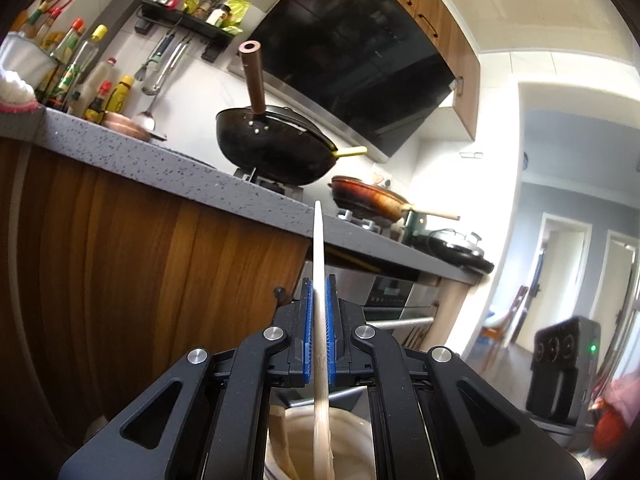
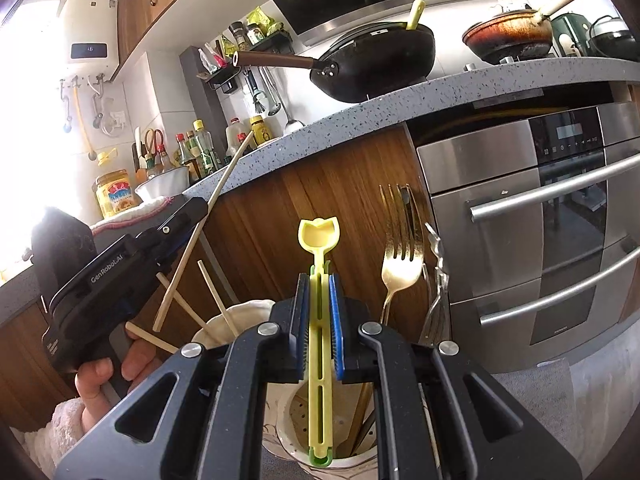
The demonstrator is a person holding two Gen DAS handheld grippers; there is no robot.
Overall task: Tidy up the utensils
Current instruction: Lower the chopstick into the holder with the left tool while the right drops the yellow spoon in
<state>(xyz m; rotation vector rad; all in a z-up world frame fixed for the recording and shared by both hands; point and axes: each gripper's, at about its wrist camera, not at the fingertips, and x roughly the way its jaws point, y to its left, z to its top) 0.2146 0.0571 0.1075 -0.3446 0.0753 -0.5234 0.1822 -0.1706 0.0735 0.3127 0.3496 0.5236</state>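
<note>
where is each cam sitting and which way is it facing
Left wrist: rides the left claw, low, looking up at the counter edge and black wok; its pads clamp a chopstick.
Right wrist: rides the right claw, facing the cabinet and oven; it clamps a yellow utensil. The left claw and its hand show.
Shared: the wok, the chopstick, the cream holder.

Above the cream ceramic utensil holder [image 2: 256, 312], slanting wooden chopsticks [image 2: 218, 300] crowd the left and a gold metal fork [image 2: 400, 268] the right, leaving a narrow middle gap.
</note>
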